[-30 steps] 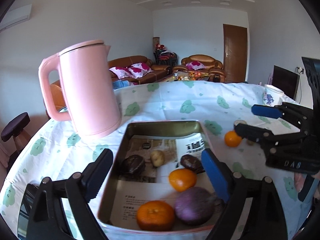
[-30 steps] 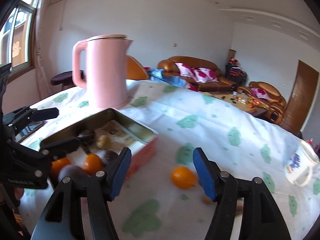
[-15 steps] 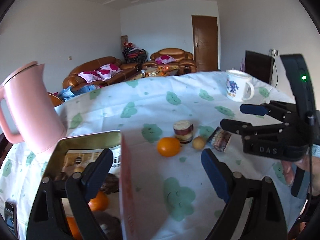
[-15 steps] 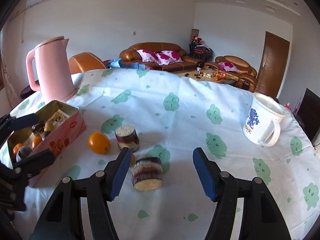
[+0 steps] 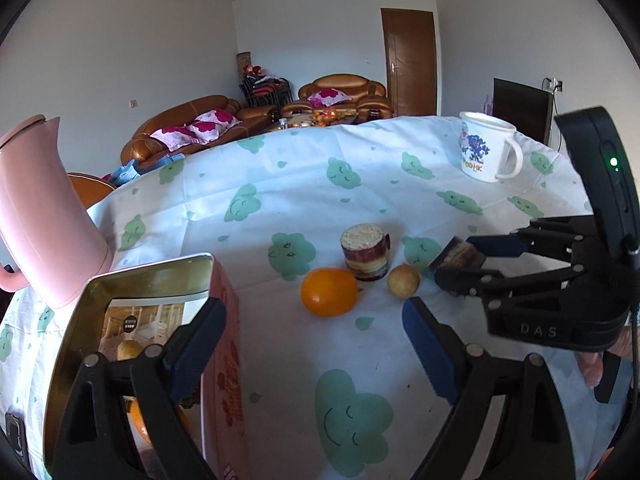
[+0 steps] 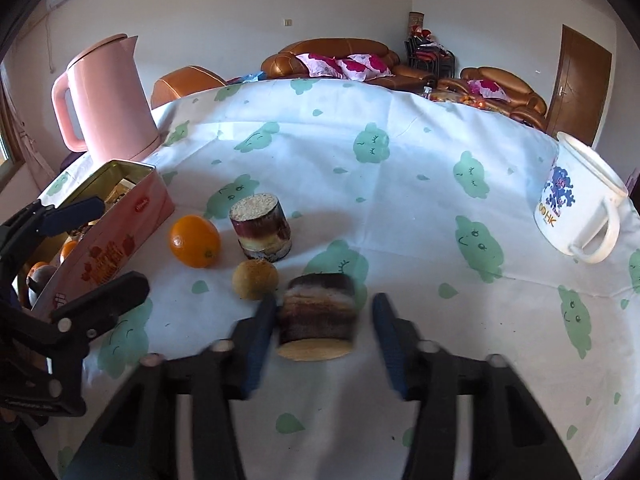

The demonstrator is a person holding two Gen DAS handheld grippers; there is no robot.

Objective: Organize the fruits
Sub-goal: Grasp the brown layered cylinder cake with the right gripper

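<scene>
An orange (image 5: pixel 329 292) (image 6: pixel 195 247) and a small yellow-brown fruit (image 5: pixel 403 281) (image 6: pixel 255 279) lie on the tablecloth beside an upright layered cylinder (image 5: pixel 366 252) (image 6: pixel 262 226). A second layered cylinder (image 6: pixel 318 312) (image 5: pixel 460 254) lies on its side between the fingers of my right gripper (image 6: pixel 324 332) (image 5: pixel 472 264). Its jaws are closing; a gap still shows at the right pad. My left gripper (image 5: pixel 312 340) (image 6: pixel 90 252) is open and holds nothing, near the pink tin (image 5: pixel 224 320) (image 6: pixel 120 240), which holds several fruits.
A pink kettle (image 5: pixel 40 216) (image 6: pixel 108 100) stands behind the tin at the left. A white printed mug (image 5: pixel 486 152) (image 6: pixel 580 208) sits at the far right. The cloud-patterned tablecloth (image 5: pixel 280 200) covers the table; sofas and a door lie beyond.
Both views swung right, from the tin to the loose items on the cloth. The right gripper came down around the lying cylinder and its jaws narrowed. The left gripper's jaws kept their width.
</scene>
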